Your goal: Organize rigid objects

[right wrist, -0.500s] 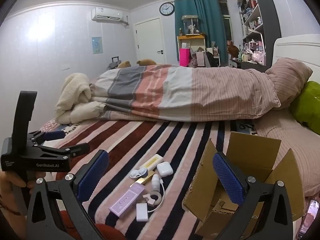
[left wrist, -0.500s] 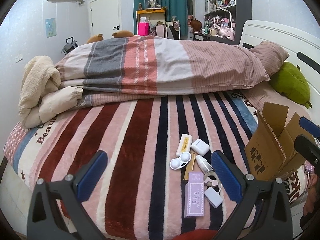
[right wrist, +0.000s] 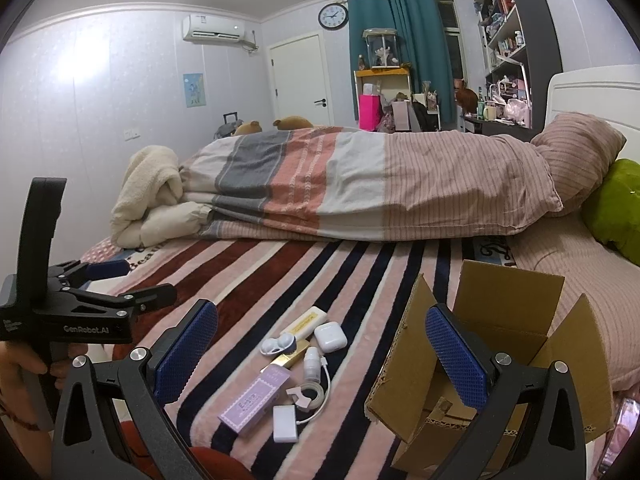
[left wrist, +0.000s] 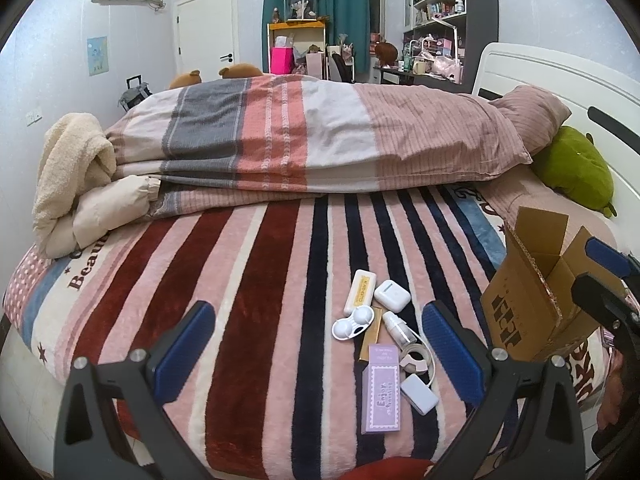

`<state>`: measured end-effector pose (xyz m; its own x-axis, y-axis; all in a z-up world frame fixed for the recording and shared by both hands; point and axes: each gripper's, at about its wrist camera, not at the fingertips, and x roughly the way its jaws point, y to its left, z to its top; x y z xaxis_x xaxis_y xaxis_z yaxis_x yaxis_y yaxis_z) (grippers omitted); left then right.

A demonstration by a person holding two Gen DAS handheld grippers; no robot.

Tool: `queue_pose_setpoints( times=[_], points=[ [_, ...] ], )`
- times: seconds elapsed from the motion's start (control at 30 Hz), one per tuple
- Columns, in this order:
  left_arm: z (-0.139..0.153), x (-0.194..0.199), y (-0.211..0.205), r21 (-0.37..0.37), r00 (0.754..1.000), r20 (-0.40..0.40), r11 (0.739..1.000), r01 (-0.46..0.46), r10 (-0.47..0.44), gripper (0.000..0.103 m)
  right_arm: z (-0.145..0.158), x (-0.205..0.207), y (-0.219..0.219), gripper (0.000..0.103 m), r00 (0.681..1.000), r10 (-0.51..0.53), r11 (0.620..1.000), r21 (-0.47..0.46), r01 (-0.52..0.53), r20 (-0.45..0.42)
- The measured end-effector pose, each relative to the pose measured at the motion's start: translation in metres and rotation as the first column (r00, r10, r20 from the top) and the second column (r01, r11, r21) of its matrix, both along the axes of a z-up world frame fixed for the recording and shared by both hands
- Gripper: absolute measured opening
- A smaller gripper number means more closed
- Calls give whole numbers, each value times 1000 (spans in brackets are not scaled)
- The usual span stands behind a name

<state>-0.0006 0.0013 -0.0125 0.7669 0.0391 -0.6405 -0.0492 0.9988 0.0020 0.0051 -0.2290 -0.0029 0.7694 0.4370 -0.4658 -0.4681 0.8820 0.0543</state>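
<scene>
**Left wrist view: small items on the bed, none boxed that can be seen**

Left wrist camera shows a cluster of small hard things lying on the striped blanket (left wrist: 256,320) of the bed: a white and yellow tube (left wrist: 360,291), a white earbud case (left wrist: 392,295), a contact lens case (left wrist: 352,323), a gold box (left wrist: 370,334), a small spray bottle (left wrist: 396,326), a purple box (left wrist: 381,388), and a white charger (left wrist: 419,394) with its coiled cable (left wrist: 420,356). They touch or overlap one another in a loose pile. A cardboard box (left wrist: 520,312) stands open just to the right of the pile, flaps up. What shows of its inside from the right wrist camera looks bare, though the bottom is hidden, so the sorting seems barely begun: every item in sight is left to move.

The left gripper (left wrist: 320,344) has its jaws released wide and empty, and hangs above the near edge of the bed; the pile sits ahead, toward its right jaw, not between the pads. The right gripper (right wrist: 320,352) is likewise spread open and holds nothing. In its view the pile lies ahead between the two jaws, lower down on the blanket, while its right jaw overlaps the box. Neither gripper touches any item.
</scene>
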Motion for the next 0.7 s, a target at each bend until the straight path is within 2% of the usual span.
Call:
queue_pose_setpoints(
  times=[0.23,0.33,0.57,0.7],
  points=[
    [1,-1,0,-4,1000,0,1000,1,-1,103,0,-10,2,103,1000,-3,1000,15,3,-24],
    [1,-1,0,-1,1000,1,1000,0,0,103,0,-11,2,103,1000,-2,1000,2,2,6],
    [1,-1,-1,-6,1000,3,1000,1,-1,103,1,-10,1,103,1000,-2,1000,12,2,-18],
    [1,-2,4,-33,1000,5,999,10,-9,103,-1,-14,4,103,1000,24,1000,8,-24,5]
  ],
)
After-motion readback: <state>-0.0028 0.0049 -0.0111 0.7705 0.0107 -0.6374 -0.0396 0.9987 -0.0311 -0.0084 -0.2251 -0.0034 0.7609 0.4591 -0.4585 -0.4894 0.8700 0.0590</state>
